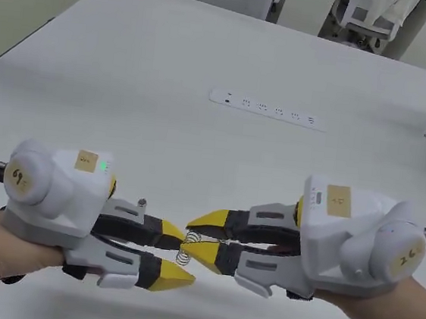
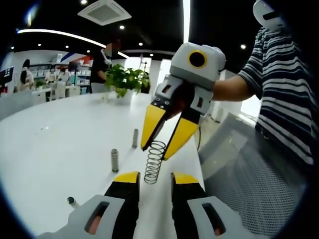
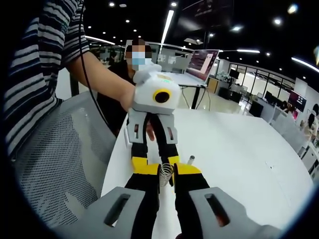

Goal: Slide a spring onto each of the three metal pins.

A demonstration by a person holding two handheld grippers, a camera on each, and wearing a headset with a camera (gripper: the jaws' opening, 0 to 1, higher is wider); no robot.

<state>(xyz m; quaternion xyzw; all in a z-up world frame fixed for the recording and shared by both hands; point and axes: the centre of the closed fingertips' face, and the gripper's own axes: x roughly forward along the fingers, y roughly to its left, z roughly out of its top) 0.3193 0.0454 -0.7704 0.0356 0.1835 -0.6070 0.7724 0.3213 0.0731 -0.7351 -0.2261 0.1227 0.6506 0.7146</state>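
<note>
Spring (image 2: 154, 162): off the surface (image 2: 60, 144), close to its near edge, spanning the gap between the two claws.

Left claw (image 2: 155, 175): spread, with a yellow tip on either side of the spring's lower end. Contact there cannot be confirmed.

Right claw (image 3: 166, 168): meets the left one tip to tip, pressed in on the spring's other end and pinching it.

Just beyond, in the left gripper view: near pin (image 2: 114, 160) upright on the surface. Far pin (image 2: 135, 138) upright behind it, the two apart. Third pin (image 2: 72, 201) sits off to the side, too small to tell its attitude.

Farther out, in the head view: white power strip (image 1: 268, 108) lying mid-surface.

Farthest, in the left gripper view: potted plant (image 2: 124, 79) at the surface's far end.
</note>
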